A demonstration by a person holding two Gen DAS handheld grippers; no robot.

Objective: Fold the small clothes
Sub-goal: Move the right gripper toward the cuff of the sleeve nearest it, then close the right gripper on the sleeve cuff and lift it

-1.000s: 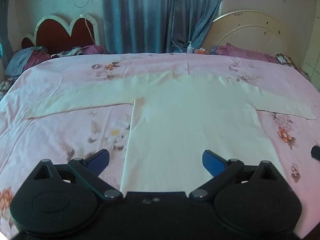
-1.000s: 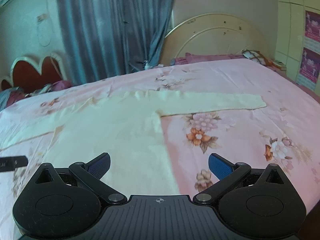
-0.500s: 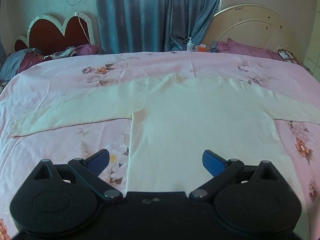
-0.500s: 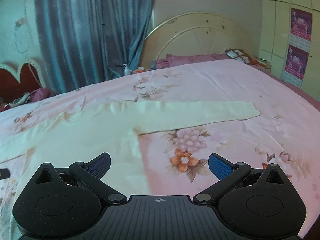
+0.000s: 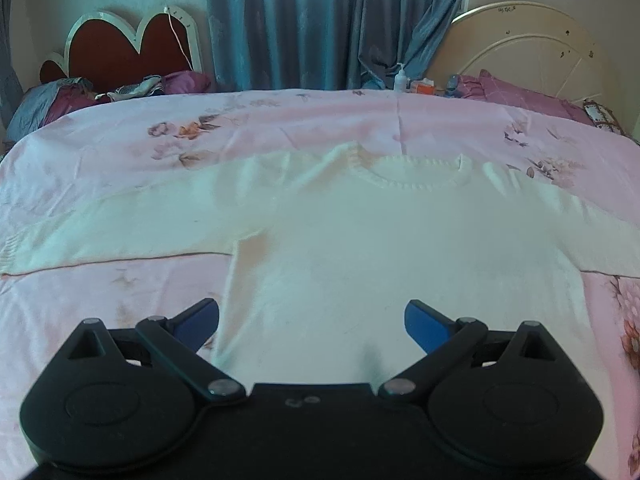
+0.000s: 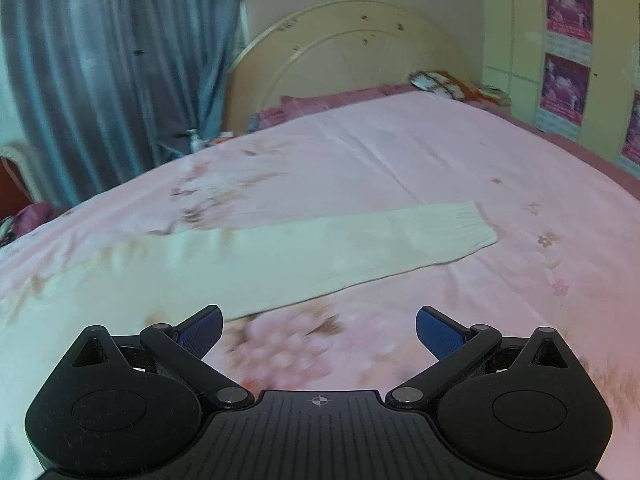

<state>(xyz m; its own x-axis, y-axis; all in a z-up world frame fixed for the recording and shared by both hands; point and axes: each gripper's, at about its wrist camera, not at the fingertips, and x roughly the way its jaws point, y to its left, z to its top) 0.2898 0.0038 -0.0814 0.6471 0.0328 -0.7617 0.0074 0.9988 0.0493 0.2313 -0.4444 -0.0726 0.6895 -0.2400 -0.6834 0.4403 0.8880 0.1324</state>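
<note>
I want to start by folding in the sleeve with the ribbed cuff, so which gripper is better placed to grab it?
Probably the right gripper: open, facing that sleeve. The left gripper, also open, faces the sweater body.

We see the sweater (image 5: 384, 240) lying flat on the bed (image 5: 280, 120), sleeves spread left and right, headboards (image 5: 532, 44) behind.

One cream knit long-sleeved sweater (image 5: 384, 240), two spread sleeves, one pink floral bedsheet (image 5: 280, 120); two black grippers, left (image 5: 312, 320) and right (image 6: 319, 326), four blue pads; two headboards; one white bottle (image 5: 400, 79).
</note>
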